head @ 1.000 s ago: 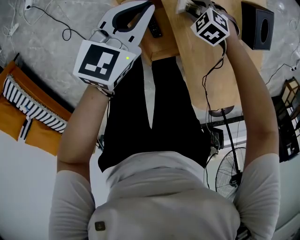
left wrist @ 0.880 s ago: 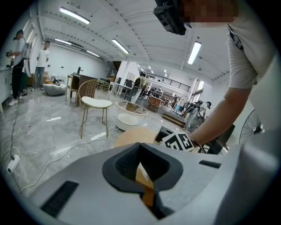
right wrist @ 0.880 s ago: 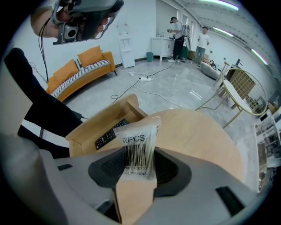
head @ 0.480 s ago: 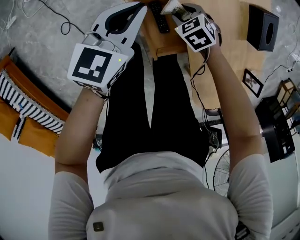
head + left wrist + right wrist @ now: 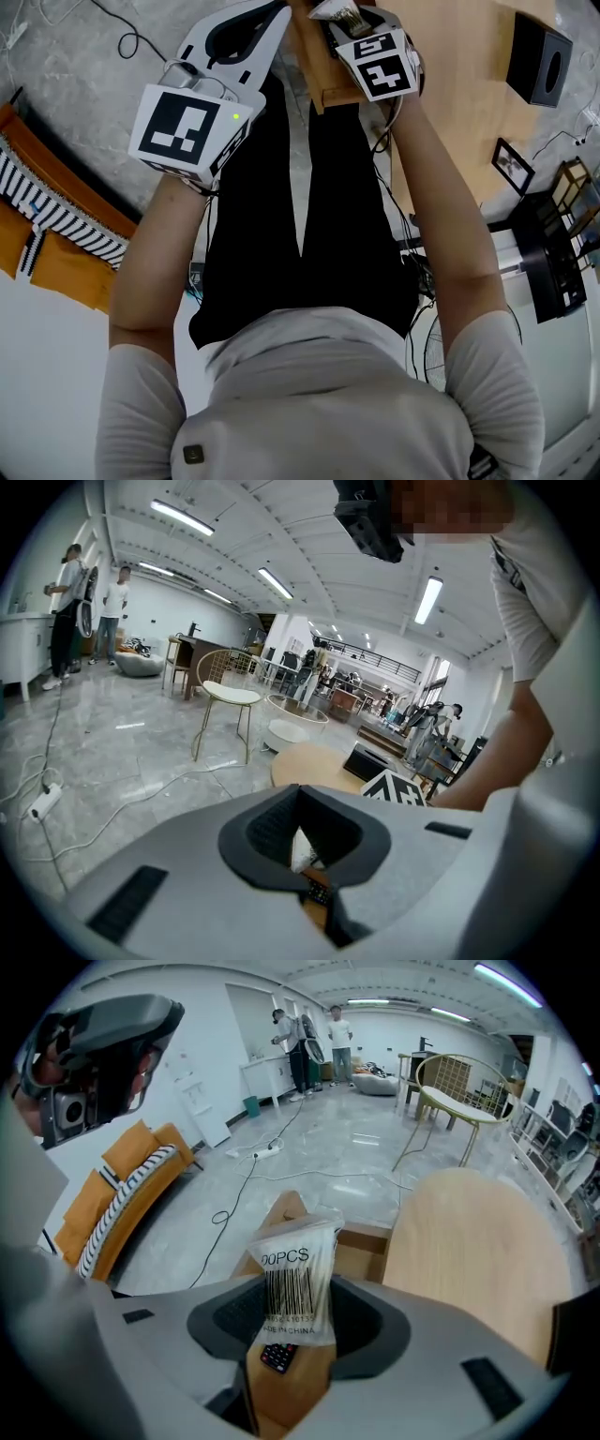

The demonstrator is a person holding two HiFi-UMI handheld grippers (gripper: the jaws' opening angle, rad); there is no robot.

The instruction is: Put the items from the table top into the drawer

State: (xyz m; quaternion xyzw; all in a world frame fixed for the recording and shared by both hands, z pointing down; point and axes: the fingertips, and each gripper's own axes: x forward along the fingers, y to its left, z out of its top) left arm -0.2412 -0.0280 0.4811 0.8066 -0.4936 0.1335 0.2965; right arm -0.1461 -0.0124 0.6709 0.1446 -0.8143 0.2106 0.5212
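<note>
- While the right gripper (image 5: 292,1335) hangs over the open drawer (image 5: 367,1234), a clear plastic packet (image 5: 298,1274) stands upright between its jaws, with the barcode and "00PCS" print facing the camera.
- The right jaws have just been easing open a little. The packet is pinched by its lower end and hangs clear of any surface.
- In the head view the packet (image 5: 336,11) sits at 12 o'clock, poking out past that gripper's marker cube (image 5: 377,66).
- Below the packet, a black remote (image 5: 278,1357) lies on the drawer floor, buttons up, at 6 o'clock in the right gripper view.
- The drawer is pale wood and pulled out from under the round-edged table top (image 5: 483,1241), which fills the 3 o'clock side of that view.
- The left gripper (image 5: 311,860) has its jaws drawn together bar a thin slit and grips nothing. Through the slit a sliver of the remote shows, plus a white scrap that is probably the packet, though the view is too narrow to be sure.
- In the head view the left gripper (image 5: 267,26) is at 11 o'clock, just beside the right one and also by the drawer.
- On the table, a black box (image 5: 542,58) is at 2 o'clock and a small picture frame (image 5: 511,164) lies below it, both well apart from the grippers.
- On the floor side, an orange seat with a striped cloth (image 5: 42,220) is at 9 o'clock.
</note>
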